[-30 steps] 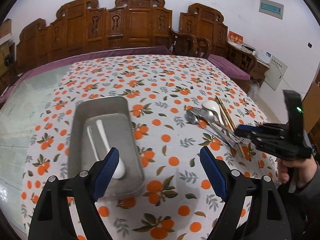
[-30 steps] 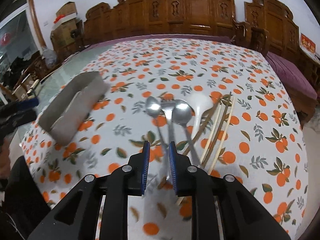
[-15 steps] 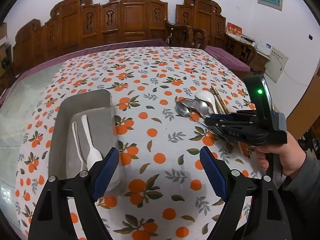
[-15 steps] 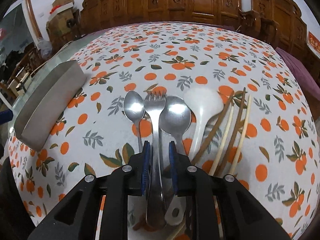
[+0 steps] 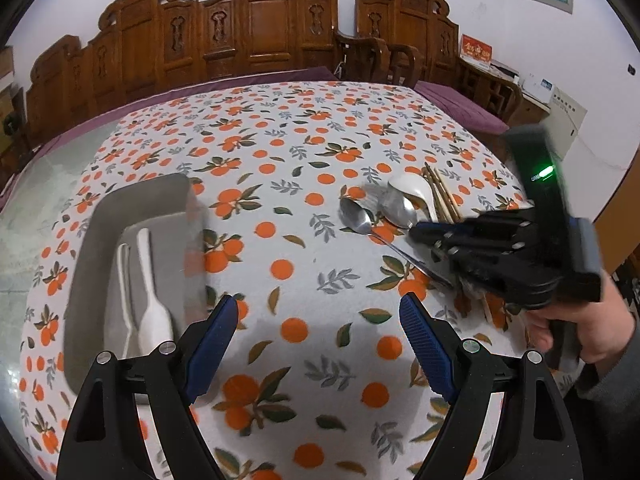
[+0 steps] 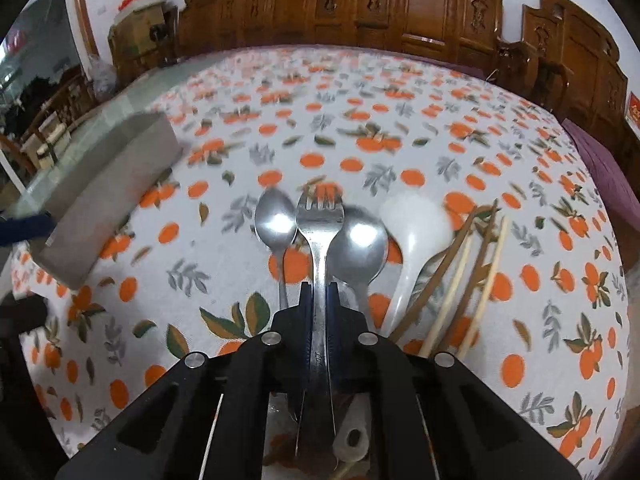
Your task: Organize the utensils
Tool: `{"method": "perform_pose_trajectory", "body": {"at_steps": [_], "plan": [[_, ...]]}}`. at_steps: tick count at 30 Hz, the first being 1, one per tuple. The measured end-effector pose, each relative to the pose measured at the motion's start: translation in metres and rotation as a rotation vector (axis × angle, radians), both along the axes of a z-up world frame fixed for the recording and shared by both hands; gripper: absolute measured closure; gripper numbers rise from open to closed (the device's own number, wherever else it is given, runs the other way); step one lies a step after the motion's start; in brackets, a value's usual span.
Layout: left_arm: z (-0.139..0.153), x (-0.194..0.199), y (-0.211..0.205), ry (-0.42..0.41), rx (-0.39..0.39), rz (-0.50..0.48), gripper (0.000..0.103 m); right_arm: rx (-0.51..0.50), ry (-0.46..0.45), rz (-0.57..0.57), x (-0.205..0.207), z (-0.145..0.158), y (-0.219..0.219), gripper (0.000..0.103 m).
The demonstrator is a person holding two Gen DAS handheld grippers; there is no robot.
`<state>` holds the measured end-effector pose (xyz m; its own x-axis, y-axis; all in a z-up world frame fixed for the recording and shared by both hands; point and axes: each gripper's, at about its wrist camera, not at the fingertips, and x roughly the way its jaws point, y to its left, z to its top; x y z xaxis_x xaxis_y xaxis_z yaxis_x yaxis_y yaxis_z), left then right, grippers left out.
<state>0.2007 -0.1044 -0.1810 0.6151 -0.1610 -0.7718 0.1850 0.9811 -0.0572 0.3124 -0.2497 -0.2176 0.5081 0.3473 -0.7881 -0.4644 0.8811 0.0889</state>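
Note:
My right gripper (image 6: 319, 288) is shut on the handle of a steel fork (image 6: 320, 216), tines pointing away. Beside the fork on the cloth lie a small steel spoon (image 6: 276, 220), a larger steel spoon (image 6: 358, 244), a white plastic spoon (image 6: 416, 224) and several chopsticks (image 6: 468, 264). The right gripper (image 5: 416, 233) also shows in the left wrist view, over the utensil pile (image 5: 384, 208). My left gripper (image 5: 318, 318) is open and empty above the cloth. A grey tray (image 5: 100, 220) at the left holds a white spoon (image 5: 150, 288) and a white fork (image 5: 126, 280).
The table has an orange-print cloth (image 5: 288, 184). Carved wooden chairs (image 5: 248, 24) line the far side. The grey tray (image 6: 108, 196) sits left of the utensils in the right wrist view. A hand (image 5: 576, 332) holds the right gripper at the table's right edge.
My right gripper has moved down onto the pile and closed on the fork handle. The left gripper stayed open and shifted rightward, away from the tray.

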Motion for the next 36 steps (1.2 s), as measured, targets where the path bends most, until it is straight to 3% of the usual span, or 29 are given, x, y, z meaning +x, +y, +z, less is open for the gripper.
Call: {"method": "perform_pose_trajectory", "body": {"at_steps": [5, 15, 27, 31, 36], "plan": [[-0.013, 0.022, -0.021, 0.013, 0.016, -0.008, 0.024, 0.099, -0.047, -0.049, 0.005, 0.021, -0.023, 0.095], [-0.034, 0.083, -0.042, 0.046, -0.034, 0.027, 0.027, 0.097, -0.022, -0.092, 0.015, 0.01, -0.042, 0.095], [-0.056, 0.126, -0.043, 0.106, -0.082, 0.076, 0.064, 0.111, -0.016, -0.09, 0.016, 0.008, -0.043, 0.094], [-0.056, 0.128, -0.045, 0.115, -0.099, 0.057, 0.093, 0.109, -0.017, -0.091, 0.016, 0.008, -0.042, 0.094], [-0.047, 0.12, -0.046, 0.107, -0.112, 0.037, 0.099, 0.105, -0.019, -0.08, 0.015, 0.01, -0.039, 0.094]]}}
